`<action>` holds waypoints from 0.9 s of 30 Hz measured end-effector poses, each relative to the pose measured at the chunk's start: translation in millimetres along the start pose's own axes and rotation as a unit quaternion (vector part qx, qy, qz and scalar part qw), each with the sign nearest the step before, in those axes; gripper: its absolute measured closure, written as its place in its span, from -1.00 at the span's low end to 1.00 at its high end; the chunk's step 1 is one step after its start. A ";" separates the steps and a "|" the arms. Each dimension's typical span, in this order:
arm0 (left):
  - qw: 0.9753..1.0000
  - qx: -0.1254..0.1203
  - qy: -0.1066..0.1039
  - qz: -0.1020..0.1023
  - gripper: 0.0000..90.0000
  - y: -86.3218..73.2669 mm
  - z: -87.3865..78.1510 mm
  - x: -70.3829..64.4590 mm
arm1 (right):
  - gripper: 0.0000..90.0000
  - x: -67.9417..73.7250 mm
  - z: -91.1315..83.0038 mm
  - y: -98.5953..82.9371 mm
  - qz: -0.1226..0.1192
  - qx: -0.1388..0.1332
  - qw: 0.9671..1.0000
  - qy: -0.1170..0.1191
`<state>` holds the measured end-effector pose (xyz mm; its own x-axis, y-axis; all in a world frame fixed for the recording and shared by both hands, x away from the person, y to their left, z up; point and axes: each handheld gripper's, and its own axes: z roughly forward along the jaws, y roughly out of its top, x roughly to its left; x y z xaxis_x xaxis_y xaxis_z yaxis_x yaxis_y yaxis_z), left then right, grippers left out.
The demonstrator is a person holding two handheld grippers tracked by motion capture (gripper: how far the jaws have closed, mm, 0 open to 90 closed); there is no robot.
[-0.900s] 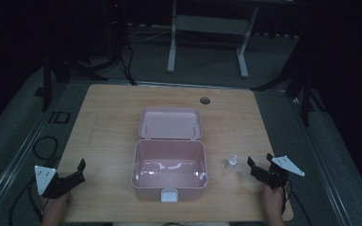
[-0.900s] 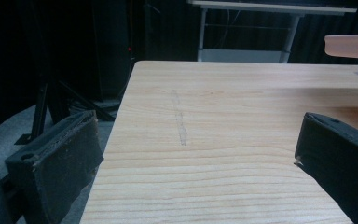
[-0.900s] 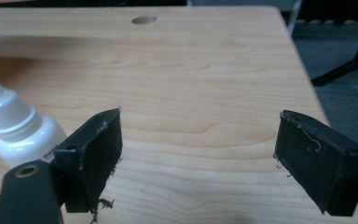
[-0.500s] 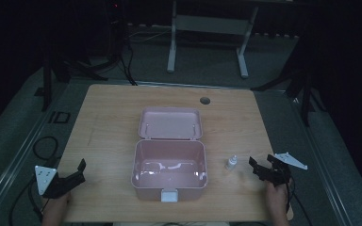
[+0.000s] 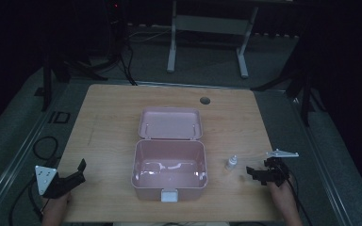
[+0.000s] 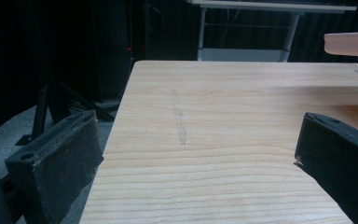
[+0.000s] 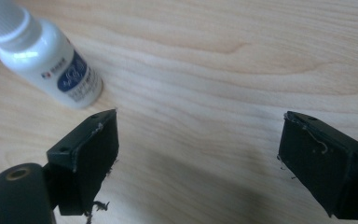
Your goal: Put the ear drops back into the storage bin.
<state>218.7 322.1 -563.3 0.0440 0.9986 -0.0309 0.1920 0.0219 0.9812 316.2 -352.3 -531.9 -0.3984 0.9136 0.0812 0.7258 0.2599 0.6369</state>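
A pink box (image 5: 169,169) stands open at the table's middle, its lid (image 5: 171,124) laid back behind it; the lid's edge (image 6: 349,43) peeks in at the left gripper view's top right. A small white bottle (image 5: 231,163) with a blue label stands just right of the box. In the right gripper view the bottle (image 7: 49,58) is at the upper left, beyond the jaws. My right gripper (image 5: 253,173) is open, low over the table, a short way right of the bottle. My left gripper (image 5: 78,170) is open near the table's front left corner, holding nothing.
The wooden table (image 5: 113,122) has a round cable hole (image 5: 204,100) at its back right. Its left edge (image 6: 116,126) runs just beside my left gripper. Dark floor, cables and a metal stand (image 5: 207,23) lie beyond the table.
My right gripper has tilted down and moved slightly lower and left toward the bottle. The left gripper has stayed put.
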 end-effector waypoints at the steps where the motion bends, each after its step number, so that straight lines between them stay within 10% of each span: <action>1: 1.000 0.000 0.000 0.000 -0.99 0.0 0.0 0.0 | -0.74 -0.4 -1.1 1.3 -0.004 0.005 1.000 -0.001; 14: 1.000 0.000 -0.001 0.002 -0.99 0.0 0.0 -0.3 | -0.74 2.8 -7.8 9.5 -0.054 0.117 0.992 0.009; 27: 1.000 0.000 0.000 0.002 -0.99 -0.1 -0.2 -0.4 | -0.74 8.1 -12.0 16.5 -0.105 0.229 0.968 0.018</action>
<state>218.5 321.7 -563.3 0.0440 0.9986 -0.0276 0.1918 0.0187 0.9813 318.2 -344.3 -511.5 -0.5776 0.8161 0.0183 0.7957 0.5579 0.2359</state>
